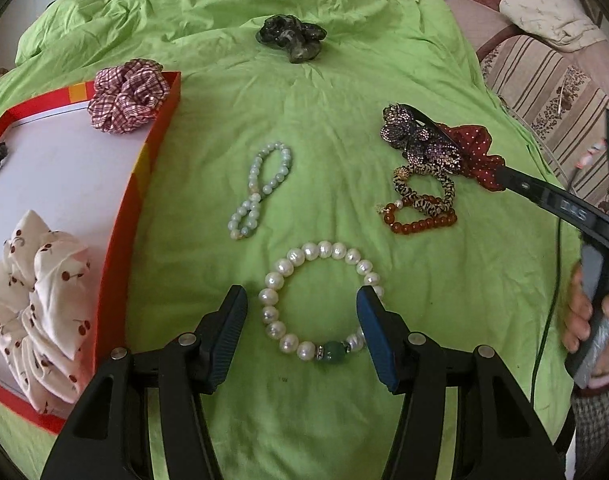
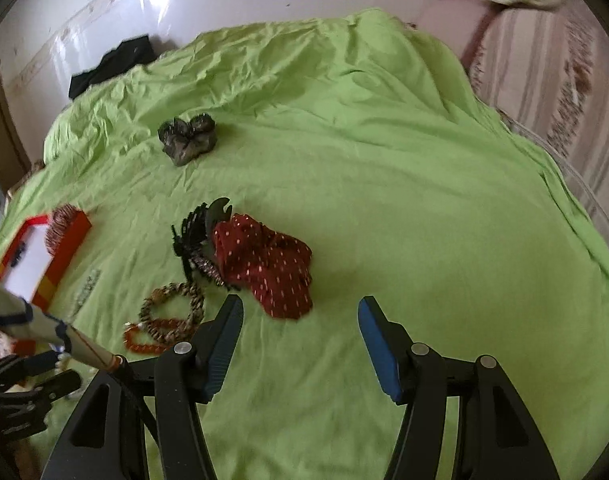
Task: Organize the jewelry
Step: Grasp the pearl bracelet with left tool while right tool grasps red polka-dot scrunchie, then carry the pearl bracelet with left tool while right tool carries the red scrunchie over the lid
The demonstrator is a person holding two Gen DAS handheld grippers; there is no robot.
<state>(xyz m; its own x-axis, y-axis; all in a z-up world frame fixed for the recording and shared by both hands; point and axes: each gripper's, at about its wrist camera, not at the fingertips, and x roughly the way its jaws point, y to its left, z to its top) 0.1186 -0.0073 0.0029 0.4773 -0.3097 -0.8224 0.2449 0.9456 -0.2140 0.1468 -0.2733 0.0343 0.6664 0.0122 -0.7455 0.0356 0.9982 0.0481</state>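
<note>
Pearl bracelet (image 1: 318, 304) lies on the green bedsheet (image 1: 304, 128) between the released left gripper (image 1: 302, 334); pinch one strand, then carry it toward the box (image 1: 144, 184) at nine o'clock. Right gripper (image 2: 300, 344) hangs released, empty.

Both hand-held grippers (image 1: 302, 312) (image 2: 300, 320) angled down, agape

Between the jaws: white pearl bracelet (image 1: 318, 300) with one green bead. Beyond: pale mint-green beaded strand (image 1: 256, 190), dark grey-green mottled scrunchie (image 1: 292, 36). Left of the jaws: red-and-orange cardboard box (image 1: 136, 200) with white floor, holding cream cherry-print scrunchie (image 1: 40, 304) and red-and-white plaid scrunchie (image 1: 128, 94). Right: amber-orange bead bracelet (image 1: 420, 222), tan-and-black striped hair tie (image 1: 426, 192), dark red white-dotted scrunchie (image 2: 270, 266), purple rhinestone claw clip (image 1: 420, 140). Underneath everything, lime-green bed sheet (image 1: 324, 120).
</note>
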